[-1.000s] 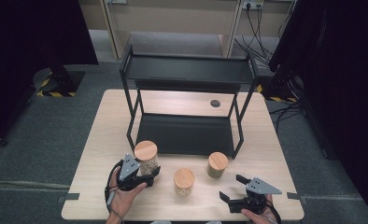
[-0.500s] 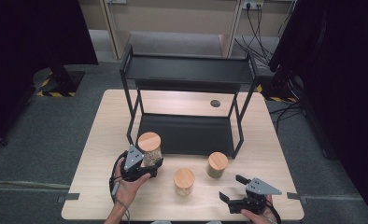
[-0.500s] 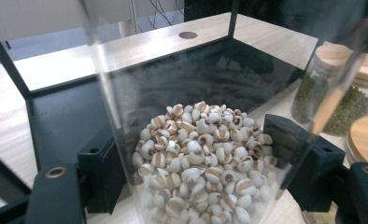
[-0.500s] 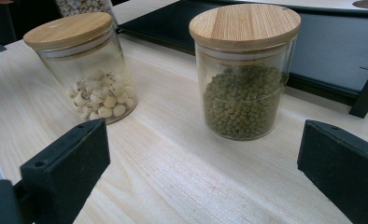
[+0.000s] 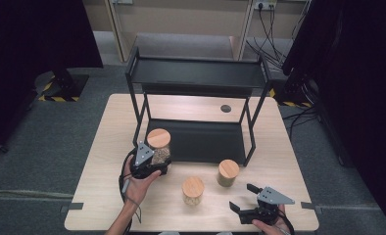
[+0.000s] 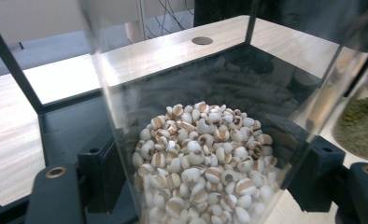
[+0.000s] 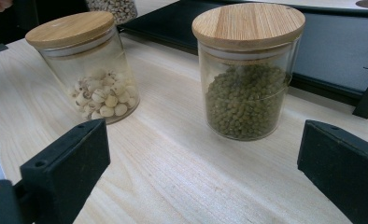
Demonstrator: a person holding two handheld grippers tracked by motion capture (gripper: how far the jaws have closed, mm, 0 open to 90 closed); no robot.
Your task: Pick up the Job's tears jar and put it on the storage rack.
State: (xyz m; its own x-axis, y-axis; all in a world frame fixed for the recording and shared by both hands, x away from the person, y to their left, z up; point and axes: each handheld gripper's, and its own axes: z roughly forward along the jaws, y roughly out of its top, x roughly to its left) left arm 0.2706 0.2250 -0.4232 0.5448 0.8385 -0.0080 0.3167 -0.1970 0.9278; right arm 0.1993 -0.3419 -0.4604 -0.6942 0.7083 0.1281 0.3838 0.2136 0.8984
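High view: left gripper (image 5: 154, 164) clamps a clear glass jar of pale beans w/ round wooden lid (image 5: 158, 146), lifted at the front-left corner of the black metal two-tier shelf rack (image 5: 196, 78).

Left gripper view: jar betw. both jaws, over rack's lower tray.

Right gripper view: right gripper (image 7: 201, 163) jaws wide apart, nothing betw. them, low over light wooden table (image 7: 173, 177).

A black two-tier metal rack (image 5: 196, 98) stands at the back middle of the pale wooden table (image 5: 108, 147). At the rack's front left corner is a wood-lidded glass jar of pale grains (image 5: 158, 145). A wood-lidded glass jar of green beans (image 5: 228, 173) stands before its right leg, and left of that, nearer the front edge, a wood-lidded glass jar holding a few pale seeds (image 5: 193, 190).
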